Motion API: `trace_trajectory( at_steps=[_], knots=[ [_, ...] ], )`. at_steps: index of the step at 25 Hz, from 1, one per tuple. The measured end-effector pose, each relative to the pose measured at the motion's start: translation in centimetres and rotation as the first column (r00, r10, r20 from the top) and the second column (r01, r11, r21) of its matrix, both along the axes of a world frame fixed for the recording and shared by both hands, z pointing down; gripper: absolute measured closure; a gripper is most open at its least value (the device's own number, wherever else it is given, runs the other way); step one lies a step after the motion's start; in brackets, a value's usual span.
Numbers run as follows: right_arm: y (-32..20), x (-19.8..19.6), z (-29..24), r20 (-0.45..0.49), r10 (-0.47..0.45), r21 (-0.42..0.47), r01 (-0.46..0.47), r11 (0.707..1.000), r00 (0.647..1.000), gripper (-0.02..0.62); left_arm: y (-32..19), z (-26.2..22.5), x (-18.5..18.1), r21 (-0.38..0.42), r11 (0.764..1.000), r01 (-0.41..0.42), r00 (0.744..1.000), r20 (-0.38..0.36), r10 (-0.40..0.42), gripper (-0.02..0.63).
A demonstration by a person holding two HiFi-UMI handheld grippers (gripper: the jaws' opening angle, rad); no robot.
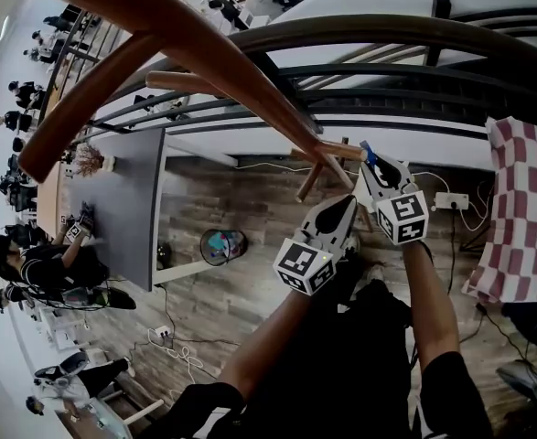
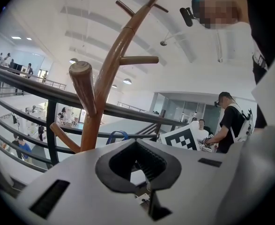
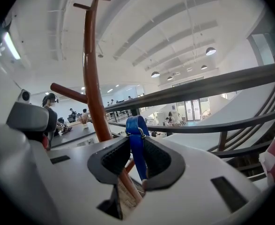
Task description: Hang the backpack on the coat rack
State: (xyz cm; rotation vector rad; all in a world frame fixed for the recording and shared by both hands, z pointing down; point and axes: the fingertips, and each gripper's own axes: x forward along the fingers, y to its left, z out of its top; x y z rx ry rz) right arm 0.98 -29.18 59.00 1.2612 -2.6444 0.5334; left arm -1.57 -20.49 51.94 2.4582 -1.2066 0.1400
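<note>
The backpack's blue strap [image 3: 137, 135] is clamped between the jaws of my right gripper [image 3: 136, 159]. Its loop stands up just past them, beside the trunk of the coat rack [image 3: 92, 93]. Only the right gripper view shows that hold; the head view gives just a scrap of blue at the jaw tips. My left gripper [image 2: 138, 162] has its jaws apart with nothing between them, the loop and rack beyond.
</note>
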Motion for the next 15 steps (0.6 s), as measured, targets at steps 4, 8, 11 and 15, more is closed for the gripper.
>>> trace_trajectory(
  at_steps=[4,8,11,15],
  knots=[
    [-0.9,-0.7,0.7,-0.004,-0.007,-0.01,0.007,1.0,1.0,0.5,-0.3,0.0,-0.1,-0.003,1.0,0.002,1.0,-0.003,-0.002,0.598],
    [-1.6,-1.1,1.6,-0.012,-0.011,-0.022,0.01,1.0,1.0,0.5,-0.4,0.1,-0.2,-0.006,1.0,0.007,1.0,-0.006,-0.007,0.6],
    [-2.1,-1.3,2.0,-0.016,-0.01,-0.031,0.01,0.999,1.0,0.5,-0.6,0.0,-0.6,-0.01,1.0,0.008,1.0,-0.004,-0.008,0.598],
    [-2.5,-1.9,2.5,-0.023,-0.019,-0.042,0.018,0.999,1.0,0.5,-0.6,0.0,-0.8,-0.016,1.0,0.008,1.0,-0.006,-0.008,0.6]
  ],
)
